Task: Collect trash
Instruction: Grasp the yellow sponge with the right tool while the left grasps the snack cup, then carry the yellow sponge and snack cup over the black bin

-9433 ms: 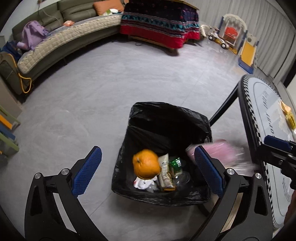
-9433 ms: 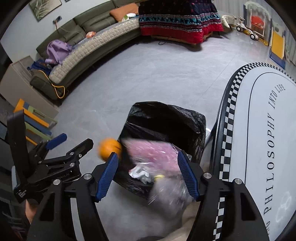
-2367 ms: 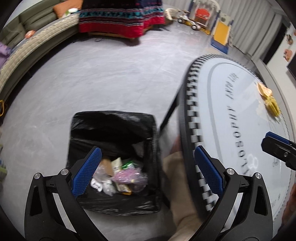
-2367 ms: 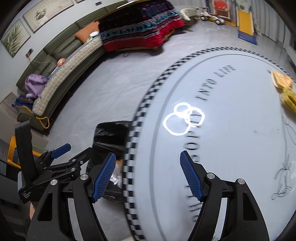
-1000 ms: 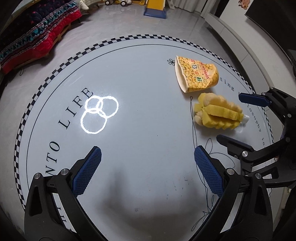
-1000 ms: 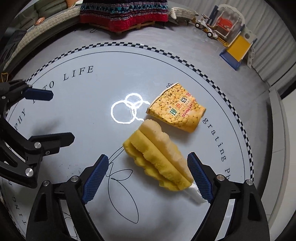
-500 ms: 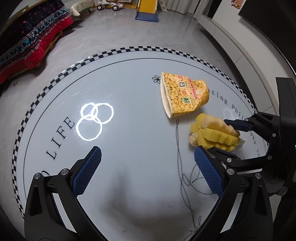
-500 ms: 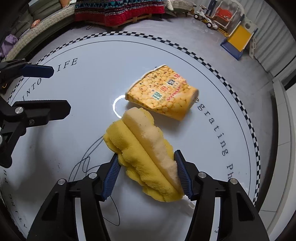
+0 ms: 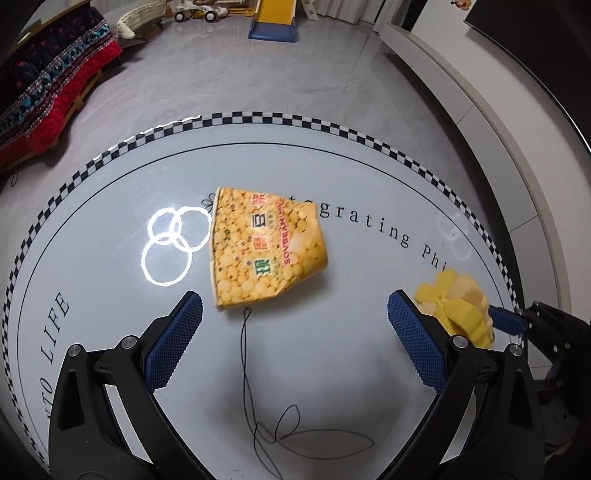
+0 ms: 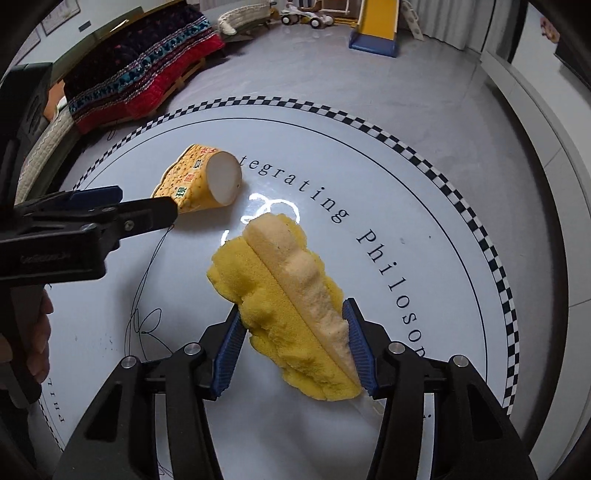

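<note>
A crushed yellow paper cup (image 9: 266, 251) printed with corn kernels lies on its side on the round white table (image 9: 110, 280). My left gripper (image 9: 295, 336) is open and empty just in front of the cup. In the right wrist view the cup (image 10: 199, 184) lies beyond the left gripper's fingers (image 10: 147, 212). My right gripper (image 10: 293, 349) is shut on a yellow foam piece (image 10: 288, 295) and holds it above the table. The foam (image 9: 456, 306) also shows at the right in the left wrist view.
The table has a checkered rim (image 9: 295, 120) and black lettering (image 10: 332, 214). Beyond it is grey floor, a bed with a red patterned cover (image 10: 140, 85), and a toy slide (image 9: 273, 18). A white ledge (image 9: 480, 92) runs along the right.
My right gripper has closed tighter on the foam piece and lifted it off the table to the right. My left gripper has moved closer to the paper cup.
</note>
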Demonstrator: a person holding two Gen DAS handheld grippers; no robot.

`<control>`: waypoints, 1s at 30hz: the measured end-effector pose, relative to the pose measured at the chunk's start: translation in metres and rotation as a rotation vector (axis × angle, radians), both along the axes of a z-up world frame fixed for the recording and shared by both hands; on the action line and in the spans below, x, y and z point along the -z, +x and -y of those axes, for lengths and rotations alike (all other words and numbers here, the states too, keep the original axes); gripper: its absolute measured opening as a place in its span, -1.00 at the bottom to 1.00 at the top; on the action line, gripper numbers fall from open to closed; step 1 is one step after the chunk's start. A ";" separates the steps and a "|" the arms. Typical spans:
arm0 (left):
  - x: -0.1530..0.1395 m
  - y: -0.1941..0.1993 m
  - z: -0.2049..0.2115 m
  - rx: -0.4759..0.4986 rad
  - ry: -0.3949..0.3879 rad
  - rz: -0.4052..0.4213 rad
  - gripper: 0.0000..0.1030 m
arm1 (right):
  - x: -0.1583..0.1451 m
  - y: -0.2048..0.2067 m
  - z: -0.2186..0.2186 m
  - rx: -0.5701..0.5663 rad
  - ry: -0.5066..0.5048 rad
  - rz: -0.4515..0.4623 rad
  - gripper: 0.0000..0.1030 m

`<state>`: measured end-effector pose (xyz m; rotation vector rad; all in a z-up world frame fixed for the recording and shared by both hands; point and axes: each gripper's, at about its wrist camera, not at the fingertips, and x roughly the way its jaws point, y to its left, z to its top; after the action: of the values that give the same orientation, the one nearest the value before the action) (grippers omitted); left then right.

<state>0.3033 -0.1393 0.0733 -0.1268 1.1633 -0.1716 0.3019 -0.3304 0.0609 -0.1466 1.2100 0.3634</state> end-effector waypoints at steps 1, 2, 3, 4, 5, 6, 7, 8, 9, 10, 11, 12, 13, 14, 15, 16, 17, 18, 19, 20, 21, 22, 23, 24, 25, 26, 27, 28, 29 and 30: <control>0.001 0.004 0.005 0.003 -0.004 0.000 0.87 | 0.000 -0.001 0.002 0.002 0.003 0.002 0.05; 0.004 0.009 0.009 0.006 -0.008 -0.002 0.79 | 0.000 -0.002 0.004 0.002 0.004 0.006 0.05; 0.006 0.013 0.013 0.004 -0.003 -0.002 0.71 | 0.001 -0.002 0.006 0.004 0.007 0.008 0.05; 0.009 0.017 0.016 0.006 0.004 -0.003 0.50 | 0.001 -0.002 0.007 0.007 0.011 0.009 0.05; 0.013 0.022 0.018 0.008 0.011 -0.010 0.21 | 0.002 -0.002 0.009 0.011 0.014 0.011 0.05; 0.017 0.026 0.019 0.010 0.021 -0.023 0.05 | 0.003 -0.002 0.009 0.013 0.012 0.012 0.05; 0.022 0.030 0.023 0.008 0.038 -0.034 -0.11 | 0.005 -0.002 0.009 0.014 0.011 0.014 0.05; 0.024 0.032 0.023 0.006 0.061 -0.023 -0.16 | 0.004 -0.005 0.014 0.013 0.010 0.016 0.05; 0.023 0.032 0.025 0.006 0.083 -0.001 -0.21 | 0.005 -0.006 0.015 0.015 0.007 0.017 0.05; 0.024 0.035 0.023 0.008 0.093 0.008 -0.29 | 0.005 -0.006 0.016 0.018 0.004 0.019 0.05; 0.025 0.039 0.018 0.007 0.082 0.010 -0.29 | 0.006 -0.007 0.015 0.019 0.000 0.021 0.04; 0.025 0.039 0.016 0.005 0.074 0.013 -0.30 | 0.006 -0.008 0.015 0.021 -0.005 0.024 0.03; 0.025 0.038 0.015 0.006 0.079 0.018 -0.33 | 0.006 -0.009 0.014 0.023 -0.011 0.026 0.01; 0.025 0.036 0.014 0.014 0.088 0.024 -0.35 | 0.006 -0.009 0.013 0.024 -0.014 0.026 0.00; 0.024 0.033 0.013 0.023 0.097 0.031 -0.38 | 0.006 -0.011 0.010 0.024 -0.013 0.026 -0.01; 0.023 0.030 0.012 0.030 0.102 0.038 -0.40 | 0.005 -0.012 0.009 0.023 -0.011 0.027 -0.02; 0.021 0.024 0.013 0.038 0.102 0.044 -0.42 | 0.004 -0.014 0.006 0.023 -0.008 0.028 -0.02; 0.019 0.020 0.012 0.048 0.096 0.046 -0.43 | 0.003 -0.016 0.004 0.024 -0.003 0.028 -0.03; 0.017 0.016 0.009 0.054 0.086 0.045 -0.44 | 0.001 -0.019 0.002 0.027 0.003 0.028 -0.03; 0.016 0.010 0.006 0.059 0.081 0.047 -0.45 | 0.000 -0.021 -0.001 0.031 0.009 0.028 -0.03; 0.013 0.005 0.002 0.063 0.082 0.053 -0.46 | -0.001 -0.023 -0.004 0.033 0.014 0.028 -0.03; 0.011 0.000 -0.003 0.064 0.075 0.054 -0.47 | -0.004 -0.026 -0.008 0.034 0.020 0.028 -0.03; 0.008 -0.005 -0.009 0.064 0.073 0.056 -0.47 | -0.006 -0.029 -0.011 0.035 0.026 0.030 -0.03; 0.005 -0.011 -0.016 0.061 0.080 0.063 -0.47 | -0.009 -0.033 -0.016 0.036 0.034 0.032 -0.03; 0.002 -0.017 -0.022 0.062 0.081 0.068 -0.48 | -0.011 -0.036 -0.021 0.038 0.043 0.031 -0.03; 0.000 -0.023 -0.028 0.059 0.077 0.071 -0.48 | -0.013 -0.040 -0.025 0.040 0.049 0.031 -0.03; -0.002 -0.028 -0.034 0.057 0.070 0.074 -0.48 | -0.015 -0.045 -0.031 0.042 0.056 0.031 -0.03; -0.004 -0.035 -0.039 0.057 0.066 0.075 -0.49 | -0.016 -0.049 -0.035 0.044 0.060 0.029 -0.03; -0.005 -0.041 -0.046 0.056 0.062 0.074 -0.49 | -0.018 -0.053 -0.040 0.046 0.066 0.027 -0.03; -0.006 -0.047 -0.051 0.057 0.061 0.074 -0.49 | -0.018 -0.058 -0.046 0.051 0.071 0.026 -0.03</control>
<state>0.2565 -0.0888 0.0793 -0.0334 1.0976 -0.1897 0.2437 -0.2845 0.0794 -0.0592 1.1717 0.3586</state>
